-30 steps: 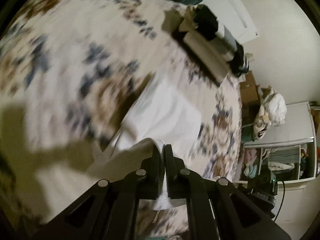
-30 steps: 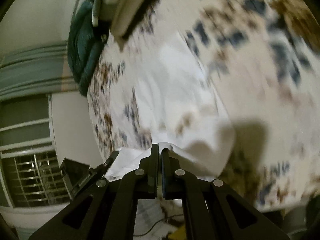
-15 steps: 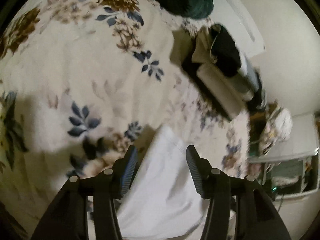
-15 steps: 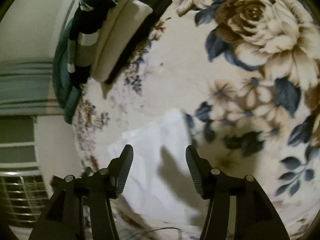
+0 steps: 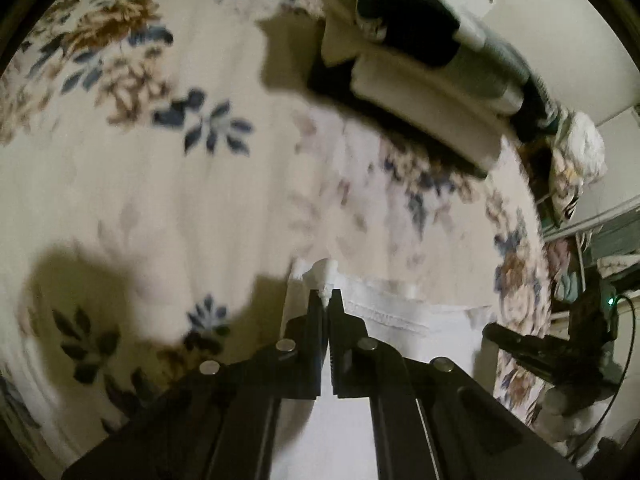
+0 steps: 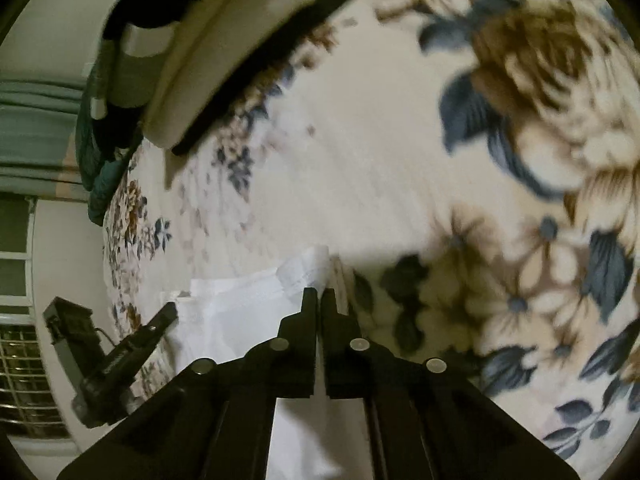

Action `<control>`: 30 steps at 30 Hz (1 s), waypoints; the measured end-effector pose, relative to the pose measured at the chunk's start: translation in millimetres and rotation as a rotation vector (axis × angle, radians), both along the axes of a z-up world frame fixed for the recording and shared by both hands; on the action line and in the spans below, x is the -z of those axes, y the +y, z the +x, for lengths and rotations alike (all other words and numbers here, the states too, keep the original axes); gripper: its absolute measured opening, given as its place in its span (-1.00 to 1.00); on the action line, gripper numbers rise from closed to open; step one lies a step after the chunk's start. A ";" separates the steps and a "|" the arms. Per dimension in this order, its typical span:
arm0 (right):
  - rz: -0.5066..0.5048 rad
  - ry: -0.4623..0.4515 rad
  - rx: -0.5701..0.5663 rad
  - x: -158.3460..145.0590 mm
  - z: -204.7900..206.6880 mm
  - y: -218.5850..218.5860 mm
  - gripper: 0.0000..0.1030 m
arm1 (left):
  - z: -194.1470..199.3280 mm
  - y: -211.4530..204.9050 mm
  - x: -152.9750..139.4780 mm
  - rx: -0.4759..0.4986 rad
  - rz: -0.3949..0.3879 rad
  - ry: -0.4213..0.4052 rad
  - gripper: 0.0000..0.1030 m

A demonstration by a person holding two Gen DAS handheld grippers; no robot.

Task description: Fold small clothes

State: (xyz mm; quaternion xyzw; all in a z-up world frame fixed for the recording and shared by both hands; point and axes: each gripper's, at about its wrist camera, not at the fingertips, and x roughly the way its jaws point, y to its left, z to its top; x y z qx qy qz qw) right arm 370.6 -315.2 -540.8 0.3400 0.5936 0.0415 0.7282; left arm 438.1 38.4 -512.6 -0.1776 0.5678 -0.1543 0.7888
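Observation:
A small white garment lies flat on the floral blanket. My left gripper is shut on its far left corner, and a tuft of white cloth pokes up between the tips. In the right wrist view the same garment spreads to the left. My right gripper is shut on its far right corner, where the fabric bunches just above the tips. Each gripper shows in the other's view: the right one and the left one.
A stack of folded clothes, cream, black and grey, sits on the bed beyond the garment. Dark green bedding lies behind it. Shelves with clutter stand past the bed's right edge, a barred window on the left.
A second ago both grippers held the raised garment. Half a second ago they stood open above it as it lay flat. Now both have moved forward and down and shut on its far corners.

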 end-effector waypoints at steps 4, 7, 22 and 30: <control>-0.041 -0.014 0.051 -10.2 4.7 -7.1 -0.97 | 16.5 13.5 4.3 -0.043 -0.010 0.010 -0.98; -0.043 0.010 0.082 -2.5 13.8 -10.7 -0.97 | 30.6 10.7 20.5 -0.035 0.005 0.039 -0.98; 0.052 0.146 0.000 0.4 -33.5 -16.9 0.18 | -56.5 42.6 5.2 -0.062 0.019 0.145 -0.08; 0.085 0.234 -0.065 13.8 -115.8 14.4 0.18 | -126.0 36.9 17.6 -0.082 0.066 0.218 -0.07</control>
